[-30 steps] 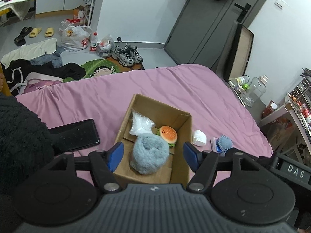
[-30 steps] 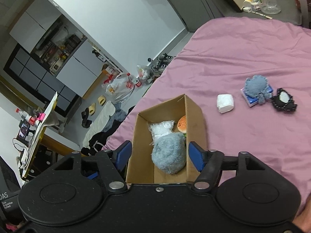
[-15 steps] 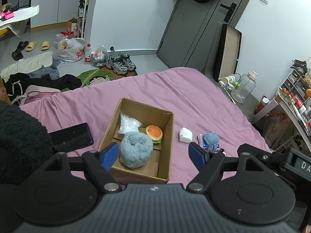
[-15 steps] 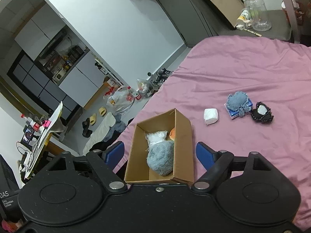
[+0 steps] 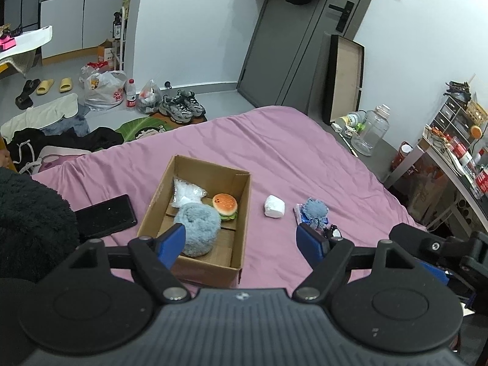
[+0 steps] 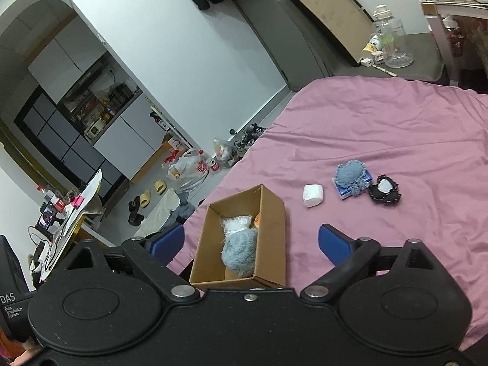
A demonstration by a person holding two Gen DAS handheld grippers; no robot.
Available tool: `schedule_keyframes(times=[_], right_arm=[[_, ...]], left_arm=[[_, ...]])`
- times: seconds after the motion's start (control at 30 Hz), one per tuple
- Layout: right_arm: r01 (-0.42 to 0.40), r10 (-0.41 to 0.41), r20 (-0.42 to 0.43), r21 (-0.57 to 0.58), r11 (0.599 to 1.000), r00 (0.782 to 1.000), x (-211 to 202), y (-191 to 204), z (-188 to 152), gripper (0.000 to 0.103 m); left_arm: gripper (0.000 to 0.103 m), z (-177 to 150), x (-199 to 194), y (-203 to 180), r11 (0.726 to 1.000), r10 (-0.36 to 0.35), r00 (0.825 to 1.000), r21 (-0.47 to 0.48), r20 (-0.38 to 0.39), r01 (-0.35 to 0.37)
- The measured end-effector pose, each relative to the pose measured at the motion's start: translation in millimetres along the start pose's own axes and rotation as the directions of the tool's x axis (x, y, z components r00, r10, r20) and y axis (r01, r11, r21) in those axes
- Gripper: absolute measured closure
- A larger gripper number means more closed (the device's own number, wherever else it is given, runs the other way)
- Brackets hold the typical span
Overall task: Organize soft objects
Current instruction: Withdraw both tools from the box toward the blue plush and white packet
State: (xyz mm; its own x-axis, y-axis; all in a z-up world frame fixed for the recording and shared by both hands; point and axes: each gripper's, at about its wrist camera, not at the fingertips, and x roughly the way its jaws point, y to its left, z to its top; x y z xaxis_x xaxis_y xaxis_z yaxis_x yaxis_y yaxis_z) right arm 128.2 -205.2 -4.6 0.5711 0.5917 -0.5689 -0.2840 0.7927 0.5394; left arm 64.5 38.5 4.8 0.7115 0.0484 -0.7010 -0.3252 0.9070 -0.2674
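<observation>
An open cardboard box [image 5: 239, 189] [image 6: 273, 213] stands on the pink bed. Inside it lie a fluffy grey-blue ball [image 5: 198, 227] [image 6: 239, 253], a clear plastic packet [image 5: 186, 193] [image 6: 236, 224] and a burger toy [image 5: 225, 205] [image 6: 258, 219]. To the box's right on the sheet are a white soft block [image 5: 274, 206] [image 6: 313, 195], a blue fuzzy toy [image 5: 314, 210] [image 6: 350, 175] on a blue packet, and a black-edged pouch [image 6: 384, 189]. My left gripper [image 5: 241, 244] and right gripper [image 6: 251, 241] both hang open and empty above the box's near end.
A black phone [image 5: 105, 215] lies left of the box beside a dark fuzzy sleeve [image 5: 27, 222]. Shoes [image 5: 181, 109], bags and clothes cover the floor beyond the bed. A clear jug [image 5: 370, 131] and a cluttered desk [image 5: 451, 158] stand to the right.
Both grippers have pulled up and back from the box, so it looks smaller now. Their fingers have spread wider apart. The objects have stayed in place.
</observation>
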Motion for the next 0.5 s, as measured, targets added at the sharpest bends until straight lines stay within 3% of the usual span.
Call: schedule_keyframes(times=[0.5], right_arm=[[0.003,-0.004,0.028,0.001,1.000,1.000,-26.9,-23.5,-3.5,0.001]], left_arm=[[0.024,-12.7,-9.3,-24.9,1.000,-0.002,1.000,0.019,0.007,0.002]])
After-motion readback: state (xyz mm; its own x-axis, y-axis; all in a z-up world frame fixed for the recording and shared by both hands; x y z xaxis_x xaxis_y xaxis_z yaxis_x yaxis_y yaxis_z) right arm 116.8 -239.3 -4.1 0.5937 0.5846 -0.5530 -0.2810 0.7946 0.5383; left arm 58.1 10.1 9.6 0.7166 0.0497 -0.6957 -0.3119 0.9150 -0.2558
